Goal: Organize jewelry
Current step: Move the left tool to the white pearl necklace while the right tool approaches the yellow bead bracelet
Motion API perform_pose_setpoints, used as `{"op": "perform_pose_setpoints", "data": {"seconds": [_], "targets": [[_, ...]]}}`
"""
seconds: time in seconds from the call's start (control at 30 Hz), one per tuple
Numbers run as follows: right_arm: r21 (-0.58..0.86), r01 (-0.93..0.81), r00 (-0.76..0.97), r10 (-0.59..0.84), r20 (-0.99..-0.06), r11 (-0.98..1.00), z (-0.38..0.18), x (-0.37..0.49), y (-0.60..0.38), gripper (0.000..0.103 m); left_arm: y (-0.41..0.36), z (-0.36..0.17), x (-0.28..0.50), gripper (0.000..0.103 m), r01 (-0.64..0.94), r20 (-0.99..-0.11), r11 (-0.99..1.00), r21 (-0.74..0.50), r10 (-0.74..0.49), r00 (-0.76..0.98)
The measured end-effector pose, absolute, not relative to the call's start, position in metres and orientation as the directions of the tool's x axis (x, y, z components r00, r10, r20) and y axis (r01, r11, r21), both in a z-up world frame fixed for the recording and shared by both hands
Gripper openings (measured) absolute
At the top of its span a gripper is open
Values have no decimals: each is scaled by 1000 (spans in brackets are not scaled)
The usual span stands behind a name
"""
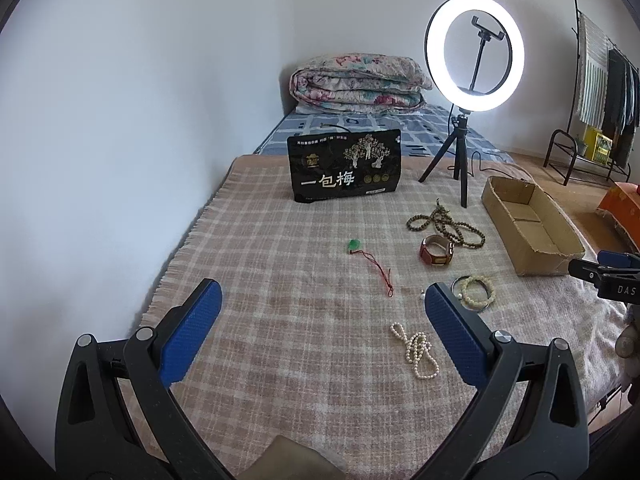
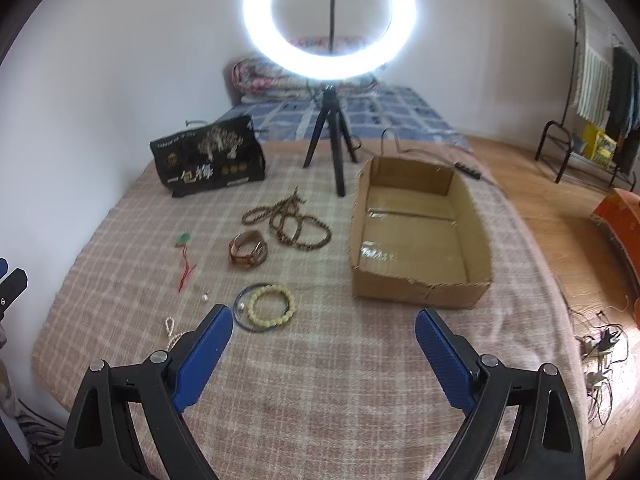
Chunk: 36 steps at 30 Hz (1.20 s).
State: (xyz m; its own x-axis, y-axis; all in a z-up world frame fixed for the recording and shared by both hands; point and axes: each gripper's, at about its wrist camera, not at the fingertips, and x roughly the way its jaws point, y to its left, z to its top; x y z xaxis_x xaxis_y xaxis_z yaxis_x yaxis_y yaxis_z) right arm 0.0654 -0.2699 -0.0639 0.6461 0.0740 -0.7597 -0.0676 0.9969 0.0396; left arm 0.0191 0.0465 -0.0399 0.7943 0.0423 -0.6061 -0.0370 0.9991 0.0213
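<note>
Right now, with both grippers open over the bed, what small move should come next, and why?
Probably ease the right gripper toward the cream bead bracelet just ahead of its left finger. Its jaws stand open and empty, every piece is on the blanket, and the cardboard box is empty.

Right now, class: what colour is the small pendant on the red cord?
Green pendant, clearest in the left wrist view.

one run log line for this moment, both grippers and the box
stage: approach | left gripper: open, holds nothing | right gripper: open, holds nothing | cardboard box: holds no jewelry | cream bead bracelet: on blanket
</note>
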Motion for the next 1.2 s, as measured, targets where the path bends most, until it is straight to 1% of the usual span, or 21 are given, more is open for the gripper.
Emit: {"op": "perform_pose_setpoints", "data": {"seconds": [0.13,0.2,0.23,0.27,0.37,0.43,0.5,0.57,0.6,0.67,0.7,0.73,0.77,0.8,0.83,0.9,0.97,1.07,1.2], "targets": [[11,-85,625,62,-778,996,-80,78,-268,94,55,-52,24,103,-24,-638,1000,3,20,770],[12,-107,618,76,-783,994,-86,83,-267,88,56,-57,25,103,-20,-650,1000,-3,14,759],[15,-118,608,84,-790,993,-89,87,-267,81,56,-61,26,103,-16,-658,1000,-7,8,753],[21,-126,594,92,-799,992,-93,90,-267,79,55,-64,28,103,-8,-670,1000,-17,-5,742],[41,-135,567,111,-816,990,-102,99,-264,79,47,-78,32,93,27,-710,998,-50,-55,702],[57,-143,547,127,-827,988,-109,104,-263,79,37,-86,34,89,68,-737,996,-58,-89,670],[74,-154,526,145,-838,985,-115,110,-261,79,24,-98,37,81,105,-762,992,-67,-119,637],[91,-158,507,160,-847,983,-122,117,-259,78,15,-109,40,76,127,-783,988,-90,-149,604],[95,-155,500,160,-851,983,-126,121,-259,76,12,-114,42,74,133,-790,986,-104,-163,591],[101,-147,486,160,-859,984,-135,126,-259,70,8,-124,45,72,131,-800,983,-128,-180,573],[106,-145,478,164,-863,984,-141,128,-260,68,7,-129,47,70,128,-804,982,-138,-186,564],[111,-142,471,166,-866,984,-146,131,-260,65,7,-135,49,68,118,-812,982,-150,-191,552],[119,-135,467,169,-868,984,-151,133,-261,60,6,-140,51,64,113,-817,980,-163,-198,541],[131,-122,463,173,-869,984,-156,134,-263,58,6,-146,53,61,107,-824,979,-175,-205,529],[149,-108,459,183,-869,983,-160,136,-265,54,5,-150,55,60,103,-828,978,-183,-210,520],[195,-84,444,211,-871,977,-168,139,-268,52,2,-158,58,59,102,-835,977,-186,-212,507],[220,-78,436,231,-870,972,-172,143,-267,46,-1,-163,61,59,107,-840,976,-191,-219,497],[225,-83,440,239,-865,971,-175,147,-263,45,-6,-168,65,56,117,-839,973,-197,-229,493],[204,-95,440,225,-869,974,-175,152,-255,43,-8,-174,70,55,119,-838,972,-203,-235,492]]}}
